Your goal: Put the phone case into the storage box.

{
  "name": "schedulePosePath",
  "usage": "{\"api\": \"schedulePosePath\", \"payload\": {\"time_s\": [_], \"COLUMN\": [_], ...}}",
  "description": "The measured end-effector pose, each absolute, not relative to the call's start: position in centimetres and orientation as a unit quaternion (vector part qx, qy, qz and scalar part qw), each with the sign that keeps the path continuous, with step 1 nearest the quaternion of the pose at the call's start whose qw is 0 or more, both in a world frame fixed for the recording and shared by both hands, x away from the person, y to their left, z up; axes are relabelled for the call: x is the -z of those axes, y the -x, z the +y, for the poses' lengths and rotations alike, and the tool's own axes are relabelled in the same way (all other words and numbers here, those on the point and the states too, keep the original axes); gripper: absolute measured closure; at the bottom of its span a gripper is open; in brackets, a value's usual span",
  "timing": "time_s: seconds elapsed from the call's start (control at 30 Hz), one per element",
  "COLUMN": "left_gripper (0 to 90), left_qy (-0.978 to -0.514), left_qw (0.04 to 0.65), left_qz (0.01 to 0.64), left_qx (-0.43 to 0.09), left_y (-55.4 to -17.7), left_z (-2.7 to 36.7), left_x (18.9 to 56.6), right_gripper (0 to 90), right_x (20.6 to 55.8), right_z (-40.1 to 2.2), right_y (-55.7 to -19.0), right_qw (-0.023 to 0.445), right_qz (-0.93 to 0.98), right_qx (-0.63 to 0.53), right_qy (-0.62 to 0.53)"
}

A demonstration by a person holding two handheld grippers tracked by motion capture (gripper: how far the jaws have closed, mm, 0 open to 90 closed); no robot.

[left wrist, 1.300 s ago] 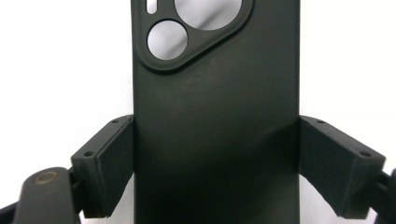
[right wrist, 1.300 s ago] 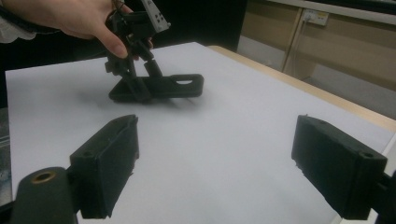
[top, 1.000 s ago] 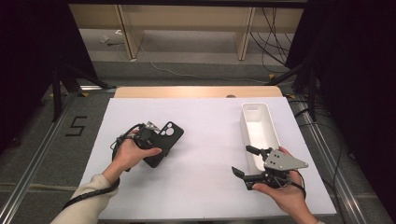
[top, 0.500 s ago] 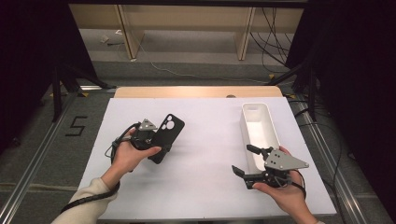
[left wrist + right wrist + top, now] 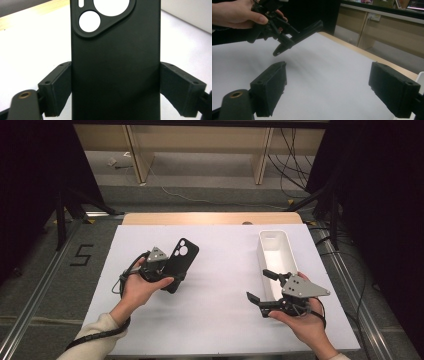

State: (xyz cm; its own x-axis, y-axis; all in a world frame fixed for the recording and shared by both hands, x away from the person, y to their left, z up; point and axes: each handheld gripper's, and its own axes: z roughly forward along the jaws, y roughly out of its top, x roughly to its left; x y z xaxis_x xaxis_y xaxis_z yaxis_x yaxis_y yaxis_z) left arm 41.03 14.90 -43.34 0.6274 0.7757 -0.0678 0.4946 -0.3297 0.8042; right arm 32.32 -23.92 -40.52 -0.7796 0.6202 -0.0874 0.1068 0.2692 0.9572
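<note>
A black phone case (image 5: 182, 255) with round camera cutouts is raised off the white table top (image 5: 225, 270), tilted up on its end. My left gripper (image 5: 169, 277) is shut on its lower part. In the left gripper view the case (image 5: 115, 50) stands between both pads (image 5: 58, 90), back side facing the camera. My right gripper (image 5: 261, 286) hovers low at the right, jaws wide open with nothing between them. Its own view looks across the table at the left hand holding the case (image 5: 309, 28).
A long white bin (image 5: 260, 251) stands at the right of the table, just behind the right gripper, and its corner (image 5: 421, 78) shows in the right gripper view. A wooden strip (image 5: 210, 218) runs along the far edge. Dark stands and cables lie beyond.
The left gripper has lifted the phone case from the table and tipped it more upright, moving slightly right and away. The right gripper has stayed in place, open.
</note>
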Motion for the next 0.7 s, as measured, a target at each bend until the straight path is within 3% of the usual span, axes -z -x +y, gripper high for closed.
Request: {"api": "schedulePosePath", "payload": {"time_s": [0.7], "left_gripper": [15.6], "left_qy": [-0.782], "left_qw": [0.444], "left_qz": [0.401], "left_qx": [-0.174], "left_y": [-40.5], "left_z": [14.5], "left_x": [43.2], "right_gripper": [16.3], "right_x": [39.0], "right_z": [-22.4], "right_y": [-34.8], "right_qw": [0.241], "right_qz": [0.75], "right_qx": [-0.566], "right_qy": [-0.244]}}
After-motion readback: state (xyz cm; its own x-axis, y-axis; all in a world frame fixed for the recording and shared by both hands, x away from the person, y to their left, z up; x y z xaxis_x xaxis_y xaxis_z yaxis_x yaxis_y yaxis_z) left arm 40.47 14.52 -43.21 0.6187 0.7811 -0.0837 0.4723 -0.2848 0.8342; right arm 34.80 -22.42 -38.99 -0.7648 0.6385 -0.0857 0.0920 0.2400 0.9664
